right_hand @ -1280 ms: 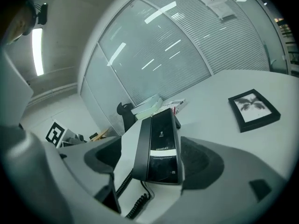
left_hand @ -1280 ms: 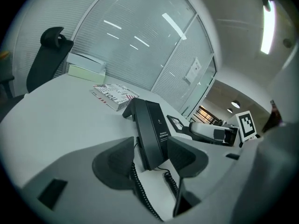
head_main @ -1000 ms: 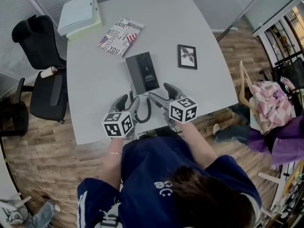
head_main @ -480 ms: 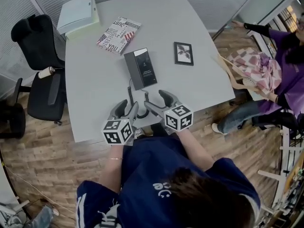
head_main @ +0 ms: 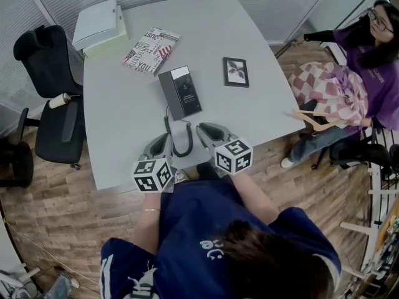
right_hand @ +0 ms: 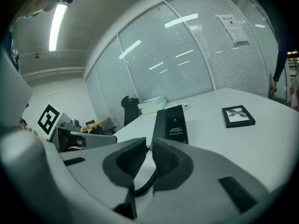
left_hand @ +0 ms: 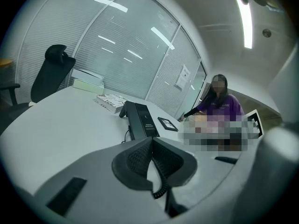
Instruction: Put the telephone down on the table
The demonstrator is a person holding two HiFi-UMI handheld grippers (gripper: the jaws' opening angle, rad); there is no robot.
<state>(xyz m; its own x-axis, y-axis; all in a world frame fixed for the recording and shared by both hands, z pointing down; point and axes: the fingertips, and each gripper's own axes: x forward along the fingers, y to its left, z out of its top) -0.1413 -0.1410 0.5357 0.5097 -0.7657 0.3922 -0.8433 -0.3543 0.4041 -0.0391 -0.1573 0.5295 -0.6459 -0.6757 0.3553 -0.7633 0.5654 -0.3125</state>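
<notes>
The black telephone (head_main: 181, 92) lies flat on the grey table (head_main: 124, 123), its handset on top; it also shows in the left gripper view (left_hand: 142, 120) and the right gripper view (right_hand: 175, 122). Its coiled cord (head_main: 181, 147) loops toward the near edge, between the two grippers. My left gripper (head_main: 166, 141) hovers left of the loop, its pads (left_hand: 140, 160) shut together on nothing. My right gripper (head_main: 201, 130) is right of the loop; its jaws have just been closing and stand a thin slit apart, empty (right_hand: 149, 155). The cord (right_hand: 145, 183) lies on the table behind them.
A framed picture (head_main: 235, 72) lies right of the phone, a magazine (head_main: 149, 50) and stacked binders (head_main: 100, 25) at the far left. A black chair (head_main: 47, 86) stands beside the table's left edge. A person in purple (head_main: 368, 42) sits at the right.
Both grippers' jaws stood open around the cord loop earlier and are now closed. The person in purple has come into view at the right.
</notes>
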